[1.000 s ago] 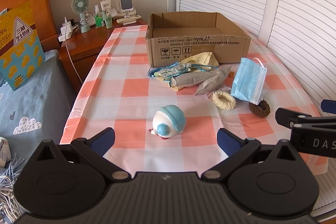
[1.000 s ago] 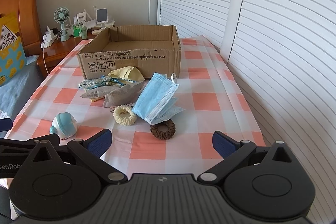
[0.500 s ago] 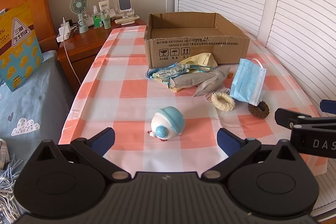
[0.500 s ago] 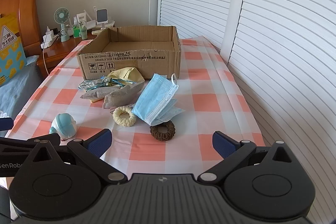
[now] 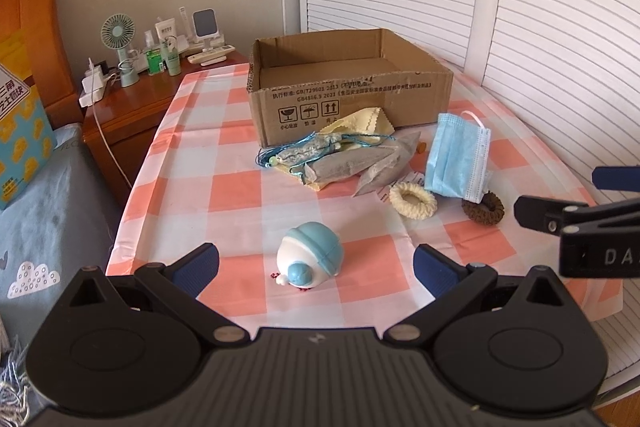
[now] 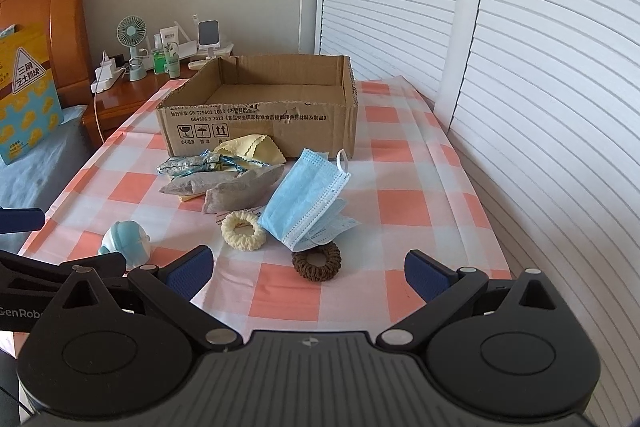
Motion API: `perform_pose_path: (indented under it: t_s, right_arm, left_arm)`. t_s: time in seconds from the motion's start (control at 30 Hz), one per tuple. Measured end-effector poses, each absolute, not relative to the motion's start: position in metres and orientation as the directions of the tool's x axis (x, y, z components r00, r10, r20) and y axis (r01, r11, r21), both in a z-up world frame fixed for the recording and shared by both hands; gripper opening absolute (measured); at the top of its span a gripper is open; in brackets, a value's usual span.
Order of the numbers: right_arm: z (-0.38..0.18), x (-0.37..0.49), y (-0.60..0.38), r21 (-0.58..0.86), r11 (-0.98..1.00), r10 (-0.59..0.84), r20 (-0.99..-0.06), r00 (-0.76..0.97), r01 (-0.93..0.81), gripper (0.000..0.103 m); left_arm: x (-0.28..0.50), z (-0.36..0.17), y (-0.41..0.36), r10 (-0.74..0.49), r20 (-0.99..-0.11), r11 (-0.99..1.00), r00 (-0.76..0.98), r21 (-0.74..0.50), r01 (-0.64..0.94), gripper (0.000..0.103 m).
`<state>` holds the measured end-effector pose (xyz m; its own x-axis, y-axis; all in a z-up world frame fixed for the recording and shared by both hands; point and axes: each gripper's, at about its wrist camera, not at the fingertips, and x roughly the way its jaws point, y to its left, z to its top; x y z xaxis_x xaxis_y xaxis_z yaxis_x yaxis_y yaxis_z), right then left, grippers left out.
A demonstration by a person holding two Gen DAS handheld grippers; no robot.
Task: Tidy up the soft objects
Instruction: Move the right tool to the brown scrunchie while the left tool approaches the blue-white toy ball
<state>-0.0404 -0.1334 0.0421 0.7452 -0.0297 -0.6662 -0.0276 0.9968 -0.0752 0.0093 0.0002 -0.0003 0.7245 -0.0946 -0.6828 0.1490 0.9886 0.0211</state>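
Over the last second both views rise slightly; nothing on the table moves. The left gripper (image 5: 316,265) and right gripper (image 6: 308,267) hover empty, fingers spread. The round blue-and-white plush toy (image 5: 311,259), cream scrunchie (image 5: 413,201), brown scrunchie (image 5: 483,209) and blue face mask (image 5: 456,157) lie in front of the empty open cardboard box (image 5: 352,107), so sorting seems not yet begun.

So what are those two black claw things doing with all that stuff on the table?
A person holds a gripper in each hand, tidying soft things. Both the left gripper and right gripper are open and hold nothing. The blue mask, cream scrunchie, brown scrunchie and little blue-and-white toy lie on the checked tablecloth. The cardboard box looks empty.
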Motion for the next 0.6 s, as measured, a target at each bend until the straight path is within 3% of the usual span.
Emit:
perform_pose_path:
  t_s: [0.6]
  right_arm:
    - [-0.020, -0.004, -0.159, -0.093, 0.987, 0.025, -0.712, 0.702, -0.130, 0.103]
  left_arm:
    - [0.049, -0.057, 0.017, -0.130, -0.771, 0.986, 0.623, -0.032, 0.167, 0.102]
